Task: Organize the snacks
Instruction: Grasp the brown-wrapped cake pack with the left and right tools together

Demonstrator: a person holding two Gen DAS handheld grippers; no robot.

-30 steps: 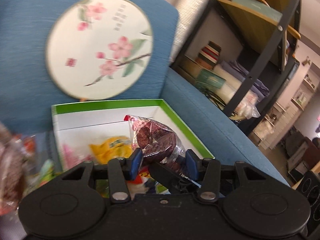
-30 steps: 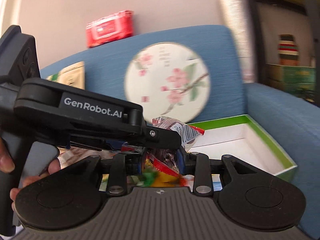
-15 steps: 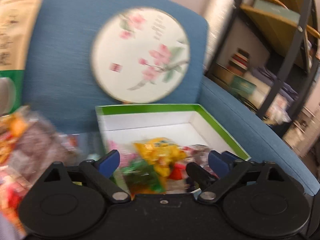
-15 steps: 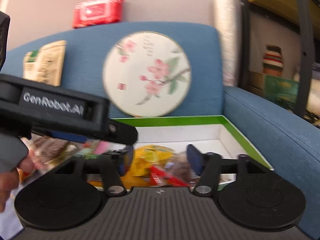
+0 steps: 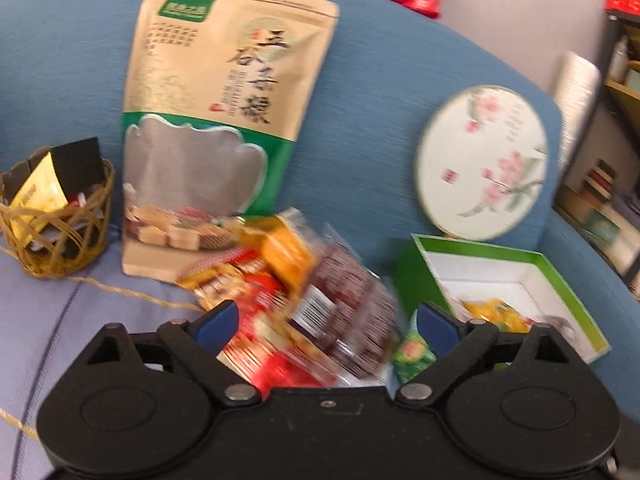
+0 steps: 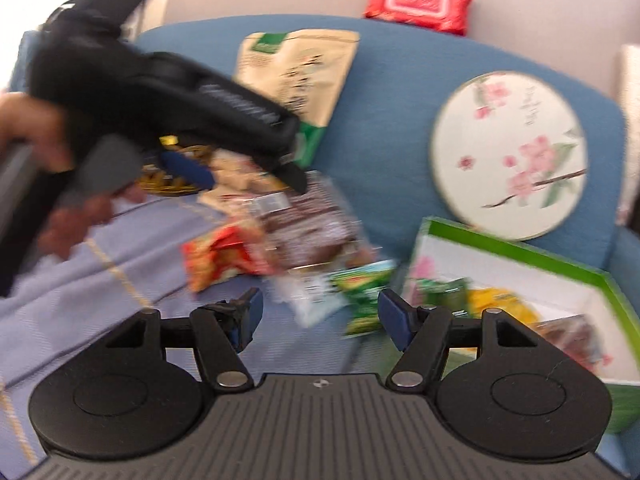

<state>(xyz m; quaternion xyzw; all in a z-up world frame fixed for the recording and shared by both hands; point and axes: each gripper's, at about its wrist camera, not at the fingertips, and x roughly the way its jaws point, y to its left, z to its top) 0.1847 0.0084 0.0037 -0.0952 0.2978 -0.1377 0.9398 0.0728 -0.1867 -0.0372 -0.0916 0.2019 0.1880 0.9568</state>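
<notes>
Blue fabric sofa (image 5: pixel 360 92) filling most of both views, backrest curved, right armrest (image 5: pixel 592 256) sloping down beside it. Lavender seat cover (image 5: pixel 48 312) with thin gold lines across the cushion. Pale grey-pink wall (image 5: pixel 520 4) behind. Red wipes pack (image 6: pixel 420 0) resting on top of the backrest. Round floral fan (image 5: pixel 484 162) leaning against the backrest. Dark metal shelf (image 5: pixel 612 184) at far right, stacked with boxes and books, blurred. White roll (image 5: pixel 576 108) standing between sofa and shelf. Soft, even daylight.

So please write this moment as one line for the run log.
left gripper: open, over snack pile | right gripper: open, empty | green-rimmed box: holds some snacks | step: next pick pending
</notes>
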